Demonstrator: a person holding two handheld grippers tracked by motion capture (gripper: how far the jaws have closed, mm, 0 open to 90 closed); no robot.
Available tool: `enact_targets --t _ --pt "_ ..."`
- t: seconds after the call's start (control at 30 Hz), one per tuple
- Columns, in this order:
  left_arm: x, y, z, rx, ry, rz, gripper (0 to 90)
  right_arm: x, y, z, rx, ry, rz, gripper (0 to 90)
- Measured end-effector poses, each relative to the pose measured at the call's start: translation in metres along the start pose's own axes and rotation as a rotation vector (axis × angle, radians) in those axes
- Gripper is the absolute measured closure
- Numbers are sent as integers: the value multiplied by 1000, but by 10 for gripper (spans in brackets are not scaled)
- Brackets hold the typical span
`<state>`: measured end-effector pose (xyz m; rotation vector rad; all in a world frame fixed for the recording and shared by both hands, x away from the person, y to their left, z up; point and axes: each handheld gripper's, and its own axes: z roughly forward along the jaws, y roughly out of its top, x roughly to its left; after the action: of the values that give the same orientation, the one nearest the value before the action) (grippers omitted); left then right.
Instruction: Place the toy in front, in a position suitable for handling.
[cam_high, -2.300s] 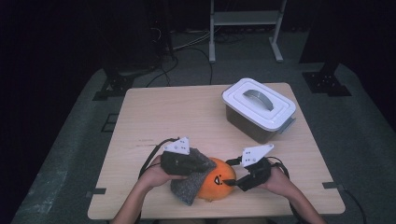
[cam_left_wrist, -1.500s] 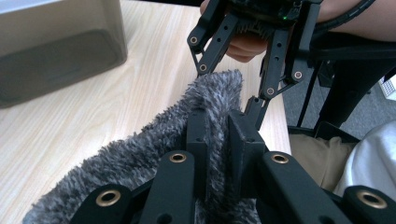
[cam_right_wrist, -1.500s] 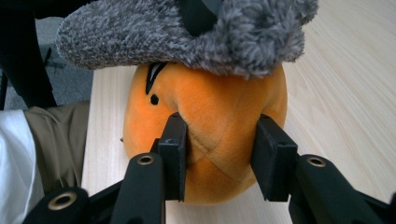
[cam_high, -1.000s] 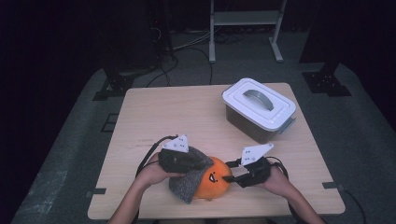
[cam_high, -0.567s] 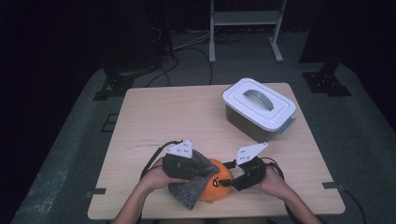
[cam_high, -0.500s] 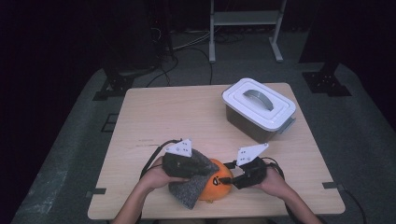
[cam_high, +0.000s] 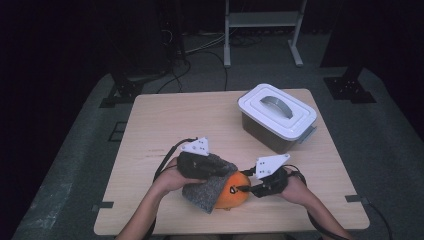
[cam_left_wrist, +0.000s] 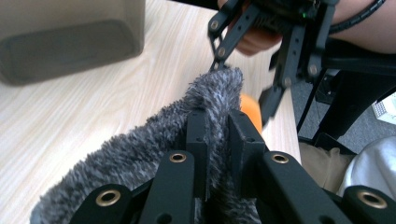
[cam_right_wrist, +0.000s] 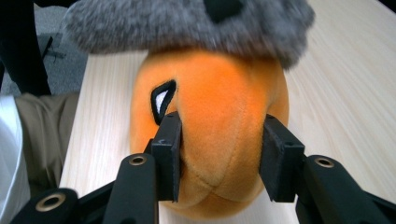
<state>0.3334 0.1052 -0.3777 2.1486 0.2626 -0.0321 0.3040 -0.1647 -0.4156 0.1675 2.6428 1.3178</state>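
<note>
Near edge of the light wooden table (cam_high: 165, 120), counts: one round orange plush toy (cam_high: 231, 191) with a black-outlined eye, one shaggy grey fleece cloth (cam_high: 206, 191), two hand-held black two-jaw grippers, one box farther back.

Left gripper (cam_high: 226, 169): jaws narrow, clamped on a fold of the grey cloth; in the left gripper view the fleece bulges up between the two pads (cam_left_wrist: 198, 140) and spreads out around them. Cloth lies draped over the left and top side of the orange plush, touching it.

Right gripper (cam_right_wrist: 219, 158): jaws have just been closing, plush between them; pads (cam_right_wrist: 169, 149) now press into both sides of the plush's lower front, denting it. It comes at the toy from the right in the high view.

Versus a second ago: plush and cloth sit at about the same spot near the front edge, both hands barely shifted, cloth a bit further over the plush.

Farther back, right of centre: one grey rectangular plastic box (cam_high: 267, 135) with white lid (cam_high: 277, 111) and grey handle, lid on, contents cannot tell. Well apart from the toy.
</note>
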Motion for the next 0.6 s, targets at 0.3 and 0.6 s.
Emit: enact_targets --t 0.3,0.6 --pt "-4 -13 0 3 -24 -18 798 -2 -7 -5 5 35 134 296" --pt "-8 -15 2 3 -52 -10 798 -2 1 9 -13 43 187 348"
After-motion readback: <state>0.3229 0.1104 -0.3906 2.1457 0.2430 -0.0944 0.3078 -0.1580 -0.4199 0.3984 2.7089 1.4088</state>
